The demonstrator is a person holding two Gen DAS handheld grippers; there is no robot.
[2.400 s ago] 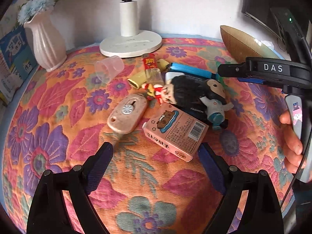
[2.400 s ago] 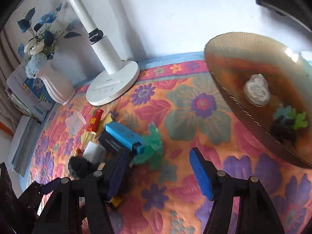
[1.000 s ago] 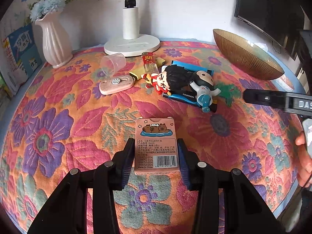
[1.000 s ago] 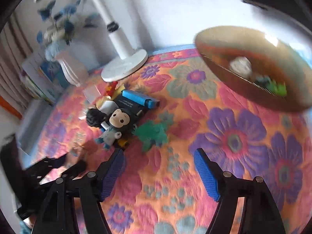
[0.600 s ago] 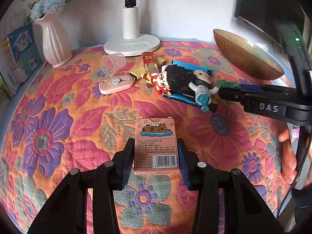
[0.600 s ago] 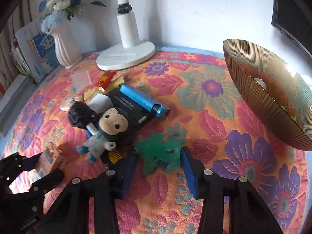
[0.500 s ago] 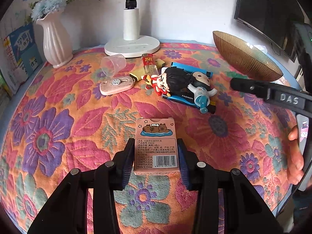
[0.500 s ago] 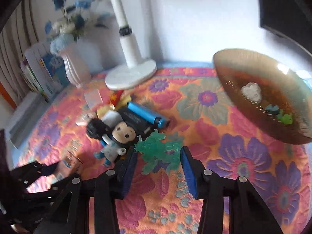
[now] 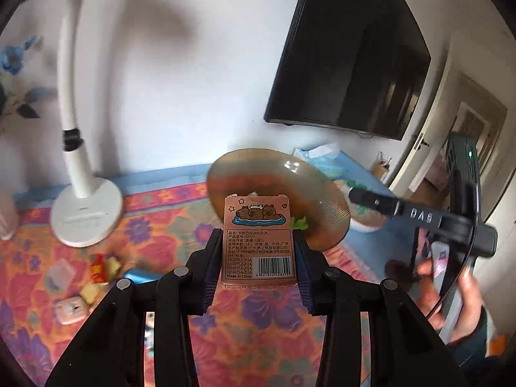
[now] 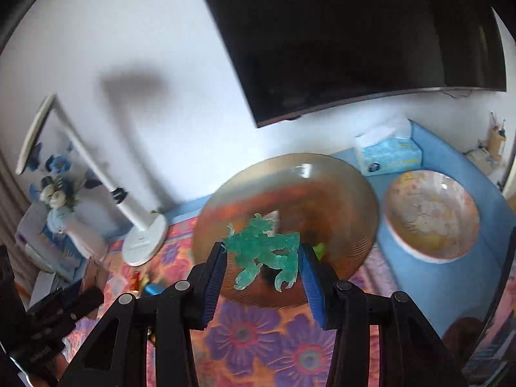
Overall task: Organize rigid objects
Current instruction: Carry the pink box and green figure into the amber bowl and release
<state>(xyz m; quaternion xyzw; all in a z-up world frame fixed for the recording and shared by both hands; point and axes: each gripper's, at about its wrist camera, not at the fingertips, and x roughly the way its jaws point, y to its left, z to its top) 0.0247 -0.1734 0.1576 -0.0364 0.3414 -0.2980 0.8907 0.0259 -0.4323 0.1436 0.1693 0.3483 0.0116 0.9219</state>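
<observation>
Both tongs are carrying something at once here. The left tongs (image 9: 258,264) are clamping a pink card box (image 9: 258,242), capybara cartoon and barcode facing the camera, pads pressing its two long sides, and the box is hanging in the air in front of the amber glass bowl (image 9: 325,203), which is sitting at twelve o'clock from it on the bench (image 9: 258,316) with its floral cloth. Over in the right wrist view, the right tongs (image 10: 262,271) are gripping a translucent green figure (image 10: 262,251) between the blue pads, and that figure is floating just above the near half of the same bowl (image 10: 338,193). At three o'clock of the bowl a pale patterned plate (image 10: 432,213) is resting on blue cloth, with a tissue box (image 10: 387,154) at about one o'clock. Off at nine o'clock the white desk lamp (image 9: 84,213) is standing, and small leftovers including a blue case (image 9: 138,275) are lying at eight o'clock. A hand (image 9: 451,296) is holding the right tool at the left view's four o'clock edge.
</observation>
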